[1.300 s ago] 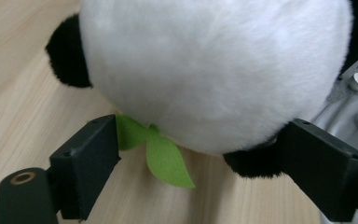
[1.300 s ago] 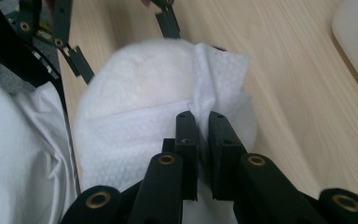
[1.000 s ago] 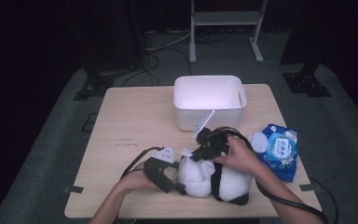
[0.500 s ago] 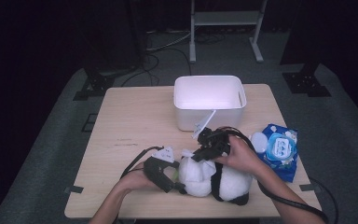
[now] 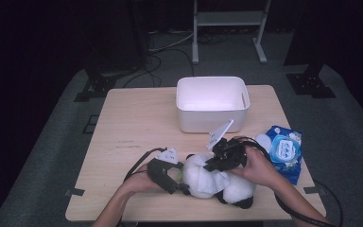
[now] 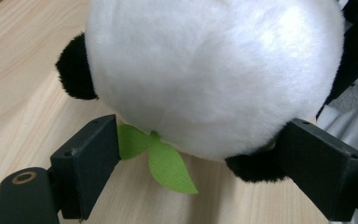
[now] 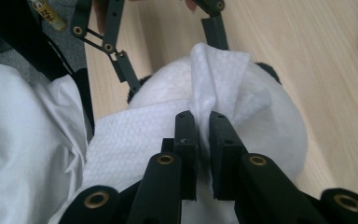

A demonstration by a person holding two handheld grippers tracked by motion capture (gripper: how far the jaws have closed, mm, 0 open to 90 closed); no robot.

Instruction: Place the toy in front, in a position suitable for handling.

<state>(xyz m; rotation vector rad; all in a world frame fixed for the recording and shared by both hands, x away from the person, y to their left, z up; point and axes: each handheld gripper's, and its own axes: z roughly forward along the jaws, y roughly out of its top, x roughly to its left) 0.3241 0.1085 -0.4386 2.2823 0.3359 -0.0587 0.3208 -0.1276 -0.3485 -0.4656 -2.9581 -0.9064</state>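
Left gripper [image 5: 182,182] has its jaws spread around the plush panda [image 5: 217,182] near the table's [image 5: 137,127] front edge, probably touching its sides. Right gripper [image 5: 215,165] is pinched tight on a white wipe [image 7: 214,88] draped over the panda.

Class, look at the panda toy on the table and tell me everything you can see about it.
The panda toy is soft plush: a round white head, black ears and limbs, and a green felt leaf under its head. It lies on the wooden table near the front edge. The left gripper has its jaws around the head. The right gripper pinches a white wipe draped over the white fur.
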